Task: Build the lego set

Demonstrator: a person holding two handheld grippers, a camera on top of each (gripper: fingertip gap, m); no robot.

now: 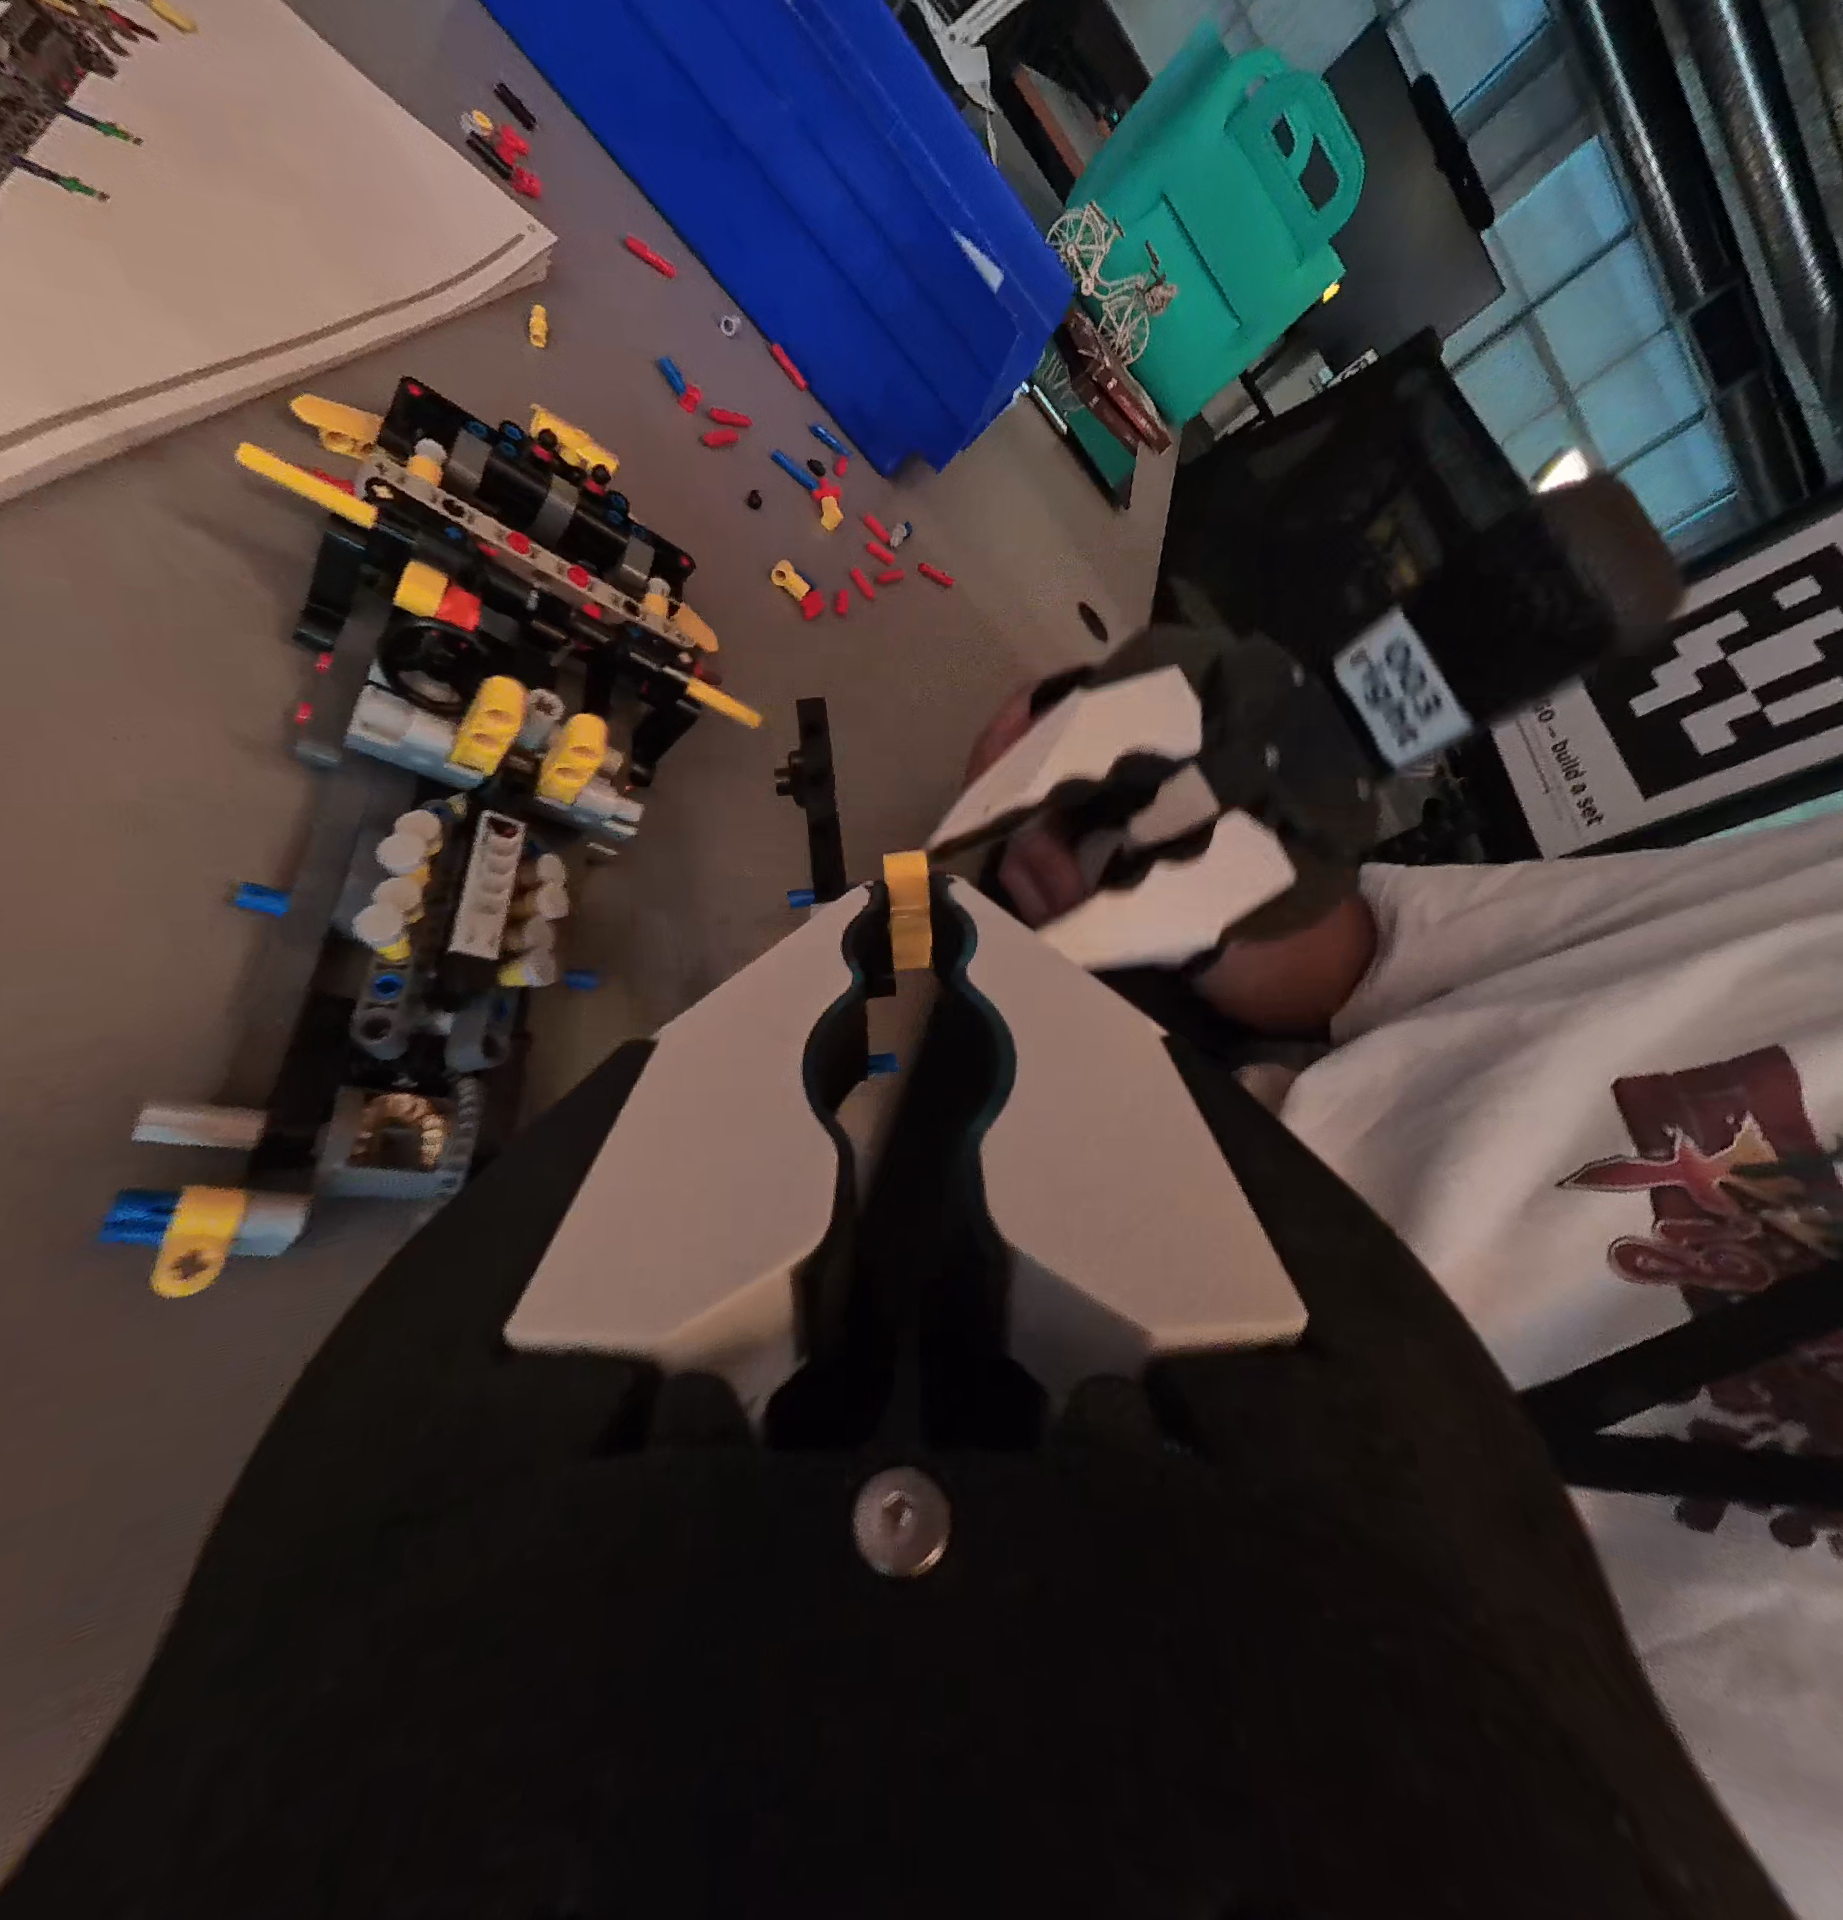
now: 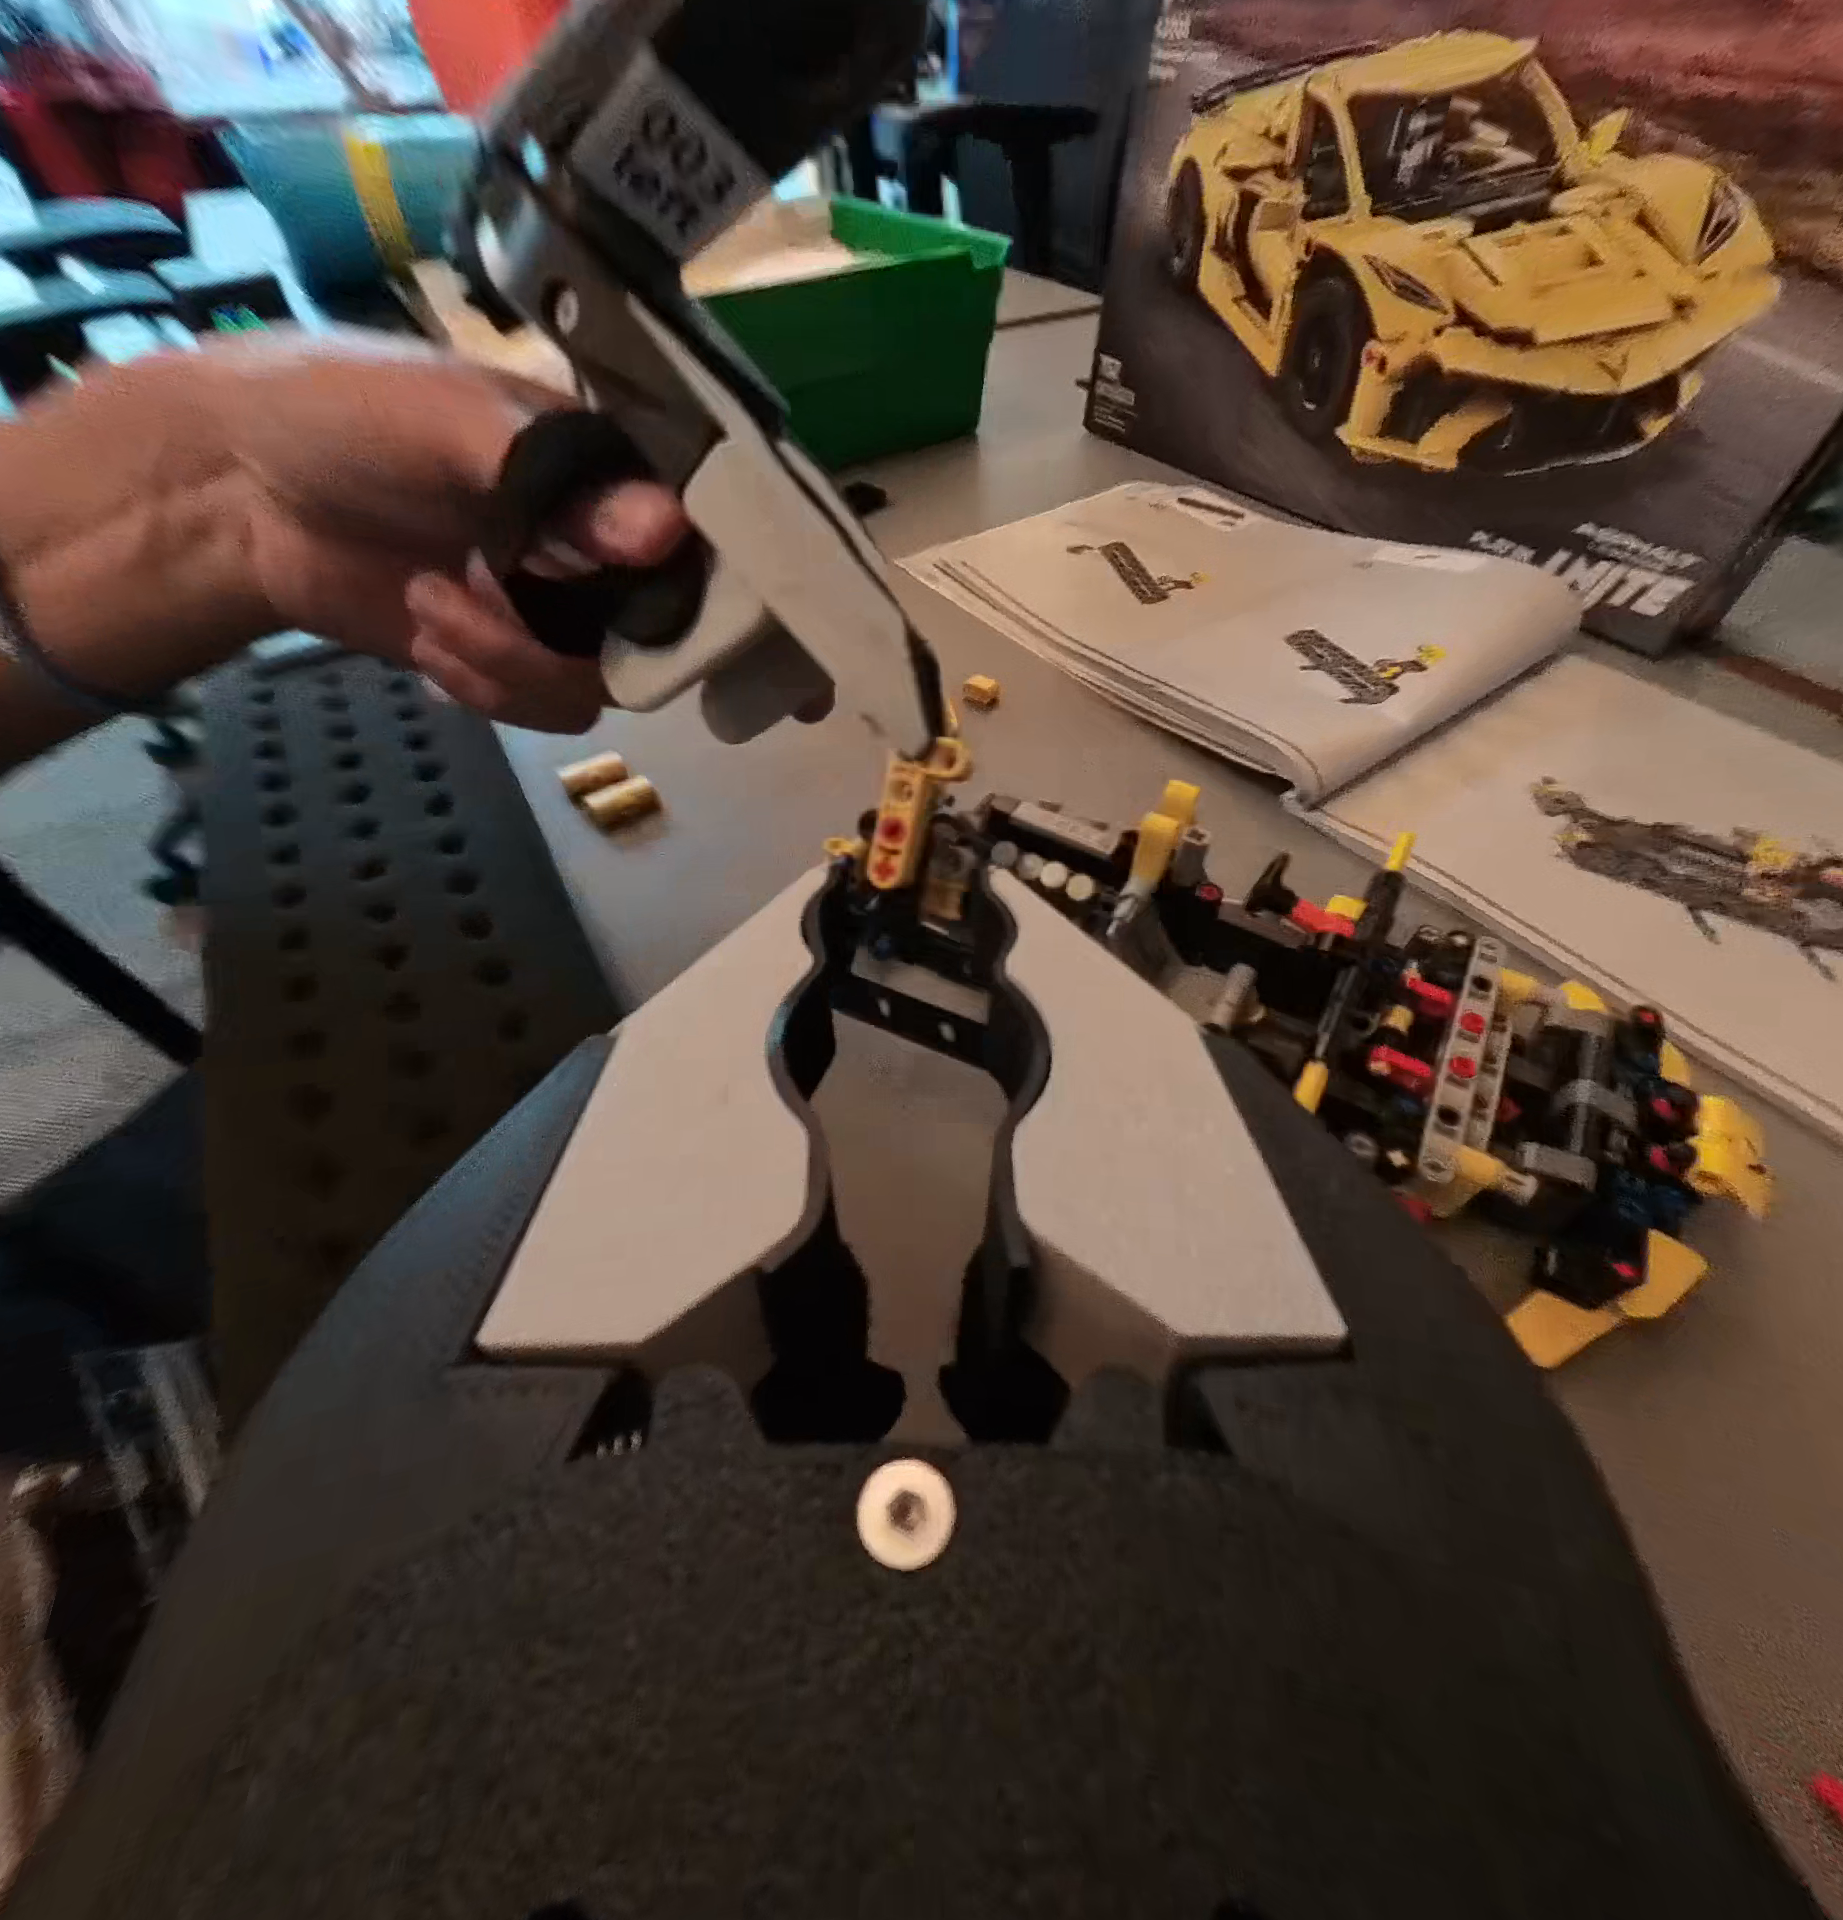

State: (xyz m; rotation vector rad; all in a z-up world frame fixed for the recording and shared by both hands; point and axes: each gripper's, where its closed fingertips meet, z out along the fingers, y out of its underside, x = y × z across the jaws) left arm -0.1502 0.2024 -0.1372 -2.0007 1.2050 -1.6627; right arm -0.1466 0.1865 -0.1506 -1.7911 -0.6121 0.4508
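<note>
The partly built black, grey and yellow Lego car chassis point(image 1: 481, 748) lies on the grey table point(image 1: 117, 831); it also shows in the right wrist view point(image 2: 1416, 1049). My left gripper point(image 1: 906, 920) is shut on a small yellow beam point(image 1: 906, 904) and holds it above the table. In the right wrist view that gripper point(image 2: 927, 743) comes in from the upper left, with the yellow beam point(image 2: 896, 826) hanging from its tips over the chassis end. My right gripper point(image 2: 912, 904) is open and empty, its fingers just short of the chassis end. A black beam point(image 1: 818, 790) lies near both tips.
Blue bins point(image 1: 813, 208) and loose red and blue pins point(image 1: 855, 561) lie at the back. An open instruction booklet point(image 2: 1260, 644), the set's box point(image 2: 1468, 312), a green bin point(image 2: 875, 312) and two gold pieces point(image 2: 605, 790) are around. A black perforated chair point(image 2: 377, 935) stands left.
</note>
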